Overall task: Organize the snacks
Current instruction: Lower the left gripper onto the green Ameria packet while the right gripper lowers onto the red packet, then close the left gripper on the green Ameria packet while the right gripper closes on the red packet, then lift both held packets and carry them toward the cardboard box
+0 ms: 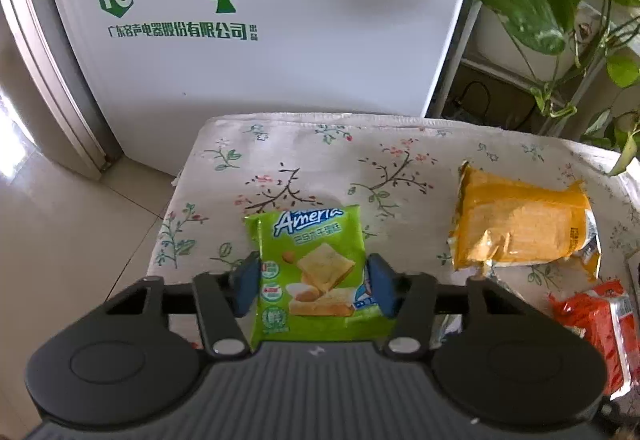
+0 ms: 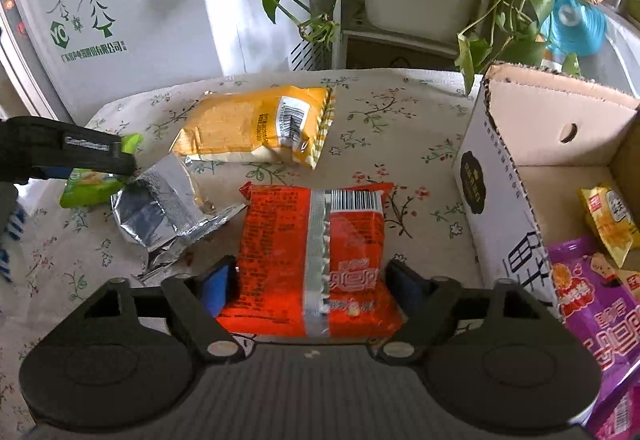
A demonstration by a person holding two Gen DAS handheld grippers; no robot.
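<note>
Green packet between left jaws (pads touching).

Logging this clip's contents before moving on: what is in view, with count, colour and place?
Green cracker packet: one, between left gripper's pads.
Red-orange noodle packet: one, between right gripper's pads.
Yellow snack bag: one, far side of floral tablecloth.
Silver foil wrapper: one, torn, mid-table.
Cardboard box: one, right, holding purple packet and small yellow packet.
White fridge: one, behind.
Leafy plant: green, behind.
Left gripper: black, closed on packet.
Right gripper: black, around packet.
</note>
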